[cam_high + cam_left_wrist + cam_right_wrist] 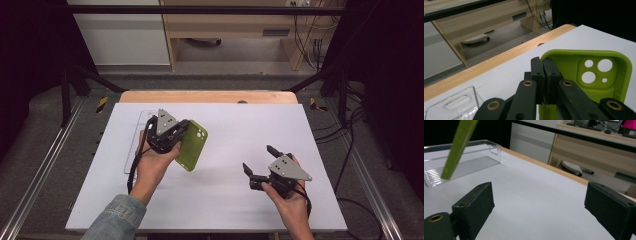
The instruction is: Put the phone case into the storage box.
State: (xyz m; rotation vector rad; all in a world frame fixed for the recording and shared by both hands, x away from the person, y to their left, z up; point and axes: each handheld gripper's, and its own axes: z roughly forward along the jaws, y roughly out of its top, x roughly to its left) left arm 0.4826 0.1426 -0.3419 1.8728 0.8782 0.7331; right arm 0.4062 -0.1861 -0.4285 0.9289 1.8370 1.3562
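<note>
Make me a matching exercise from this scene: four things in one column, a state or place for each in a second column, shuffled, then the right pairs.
Things:
1. left gripper
2. right gripper
3. green phone case
4. clear tray

States or places:
A. lies on the white table, beside the left hand
B. jaws wide apart with nothing between them
C. held up off the table by one edge
D. jaws shut on a thin edge

Pairs: 1-D, 2-B, 3-C, 4-A
</note>
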